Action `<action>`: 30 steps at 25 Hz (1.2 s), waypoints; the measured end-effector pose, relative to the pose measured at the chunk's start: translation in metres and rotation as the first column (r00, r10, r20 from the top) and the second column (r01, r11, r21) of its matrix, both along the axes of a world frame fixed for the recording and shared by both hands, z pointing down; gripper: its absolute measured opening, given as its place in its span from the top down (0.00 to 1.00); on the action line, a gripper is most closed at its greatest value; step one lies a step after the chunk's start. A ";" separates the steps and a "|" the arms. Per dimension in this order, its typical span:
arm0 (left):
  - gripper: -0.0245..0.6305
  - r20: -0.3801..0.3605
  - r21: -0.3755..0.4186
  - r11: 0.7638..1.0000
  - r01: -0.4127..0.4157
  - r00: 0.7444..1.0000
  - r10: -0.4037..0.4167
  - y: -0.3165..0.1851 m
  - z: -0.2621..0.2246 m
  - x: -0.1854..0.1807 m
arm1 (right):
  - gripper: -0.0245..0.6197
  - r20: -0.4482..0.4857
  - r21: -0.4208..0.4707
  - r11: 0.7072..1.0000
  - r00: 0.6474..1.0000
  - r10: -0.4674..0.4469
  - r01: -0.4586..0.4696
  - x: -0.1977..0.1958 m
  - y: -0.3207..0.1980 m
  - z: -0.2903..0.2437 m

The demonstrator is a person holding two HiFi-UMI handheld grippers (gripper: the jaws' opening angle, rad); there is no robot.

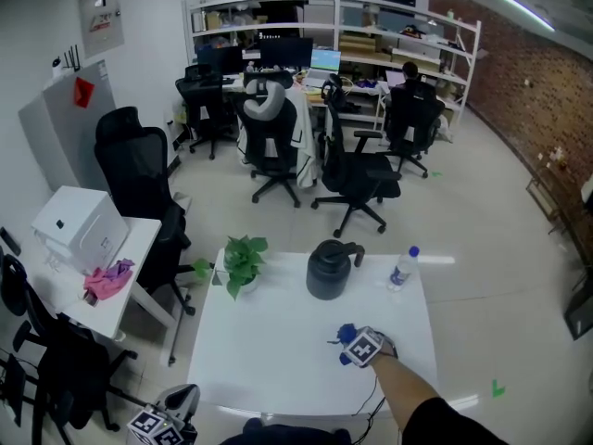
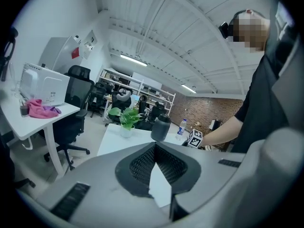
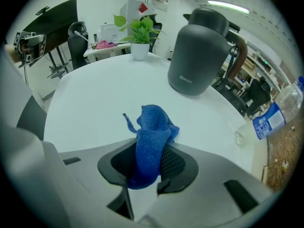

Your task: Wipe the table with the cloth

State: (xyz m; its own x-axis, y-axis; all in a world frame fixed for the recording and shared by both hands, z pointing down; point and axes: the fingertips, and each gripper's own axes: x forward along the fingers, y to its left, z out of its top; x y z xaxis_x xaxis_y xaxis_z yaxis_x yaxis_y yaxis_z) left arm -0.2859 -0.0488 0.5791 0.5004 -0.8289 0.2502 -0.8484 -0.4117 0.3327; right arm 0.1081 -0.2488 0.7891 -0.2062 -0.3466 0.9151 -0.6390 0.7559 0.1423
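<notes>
**Blue cloth pinched in the right tool, low on the white desk**

The cloth [image 3: 152, 132] is a blue, nubbly knit rag, bunched into a soft fold with a loose thread at one side. The right tool [image 3: 147, 175] grips it. The jaws stand partly closed, with the ribbed black pads pressing on the cloth's tail. The free end spills forward onto the smooth white desk [image 1: 278, 341]. In the head view this tool [image 1: 357, 346] and the cloth [image 1: 345, 334] sit in the lower right part of the desk top.

The left tool [image 2: 156, 170] has its jaw tips meeting, with nothing between them. In the head view it [image 1: 162, 425] is off the desk's lower left corner.

On the desk are one cloth and three other things. The first is one matt dark grey jug [image 1: 329, 269], rounded and with a curved handle. The second is one leafy green plant [image 1: 243, 265] in a small white pot. The third is one clear plastic bottle [image 1: 402, 269] with a blue cap. All three stand along the upper edge, well apart from the cloth.
</notes>
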 end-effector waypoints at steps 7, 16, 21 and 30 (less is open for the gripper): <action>0.97 -0.015 0.024 1.000 -0.005 1.000 0.005 -0.007 -0.007 0.006 | 0.77 0.275 0.072 0.990 0.956 0.100 -0.125 0.004 0.009 -0.046; 0.97 -0.050 0.032 0.995 -0.099 0.994 0.101 -0.026 -0.009 0.049 | 0.77 0.283 0.107 0.938 0.915 0.289 -0.329 0.151 0.089 -0.075; 0.97 -0.038 0.027 0.988 -0.154 0.987 0.155 -0.029 -0.011 0.074 | 0.77 0.172 0.094 0.897 0.894 0.413 -0.433 0.224 0.135 -0.046; 0.97 0.002 0.025 0.984 -0.178 0.984 0.178 -0.022 -0.019 0.091 | 0.71 0.104 0.120 0.871 0.878 0.466 -0.477 0.256 0.162 -0.007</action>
State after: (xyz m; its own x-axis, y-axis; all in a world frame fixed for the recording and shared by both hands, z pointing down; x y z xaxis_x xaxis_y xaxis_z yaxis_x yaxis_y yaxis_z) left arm -0.1950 -0.0704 0.5603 0.6407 -0.7323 0.2308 -0.7606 -0.5646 0.3205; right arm 0.3640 -0.0867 0.7817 -0.0479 -0.5396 0.8405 -0.9265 0.3384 0.1645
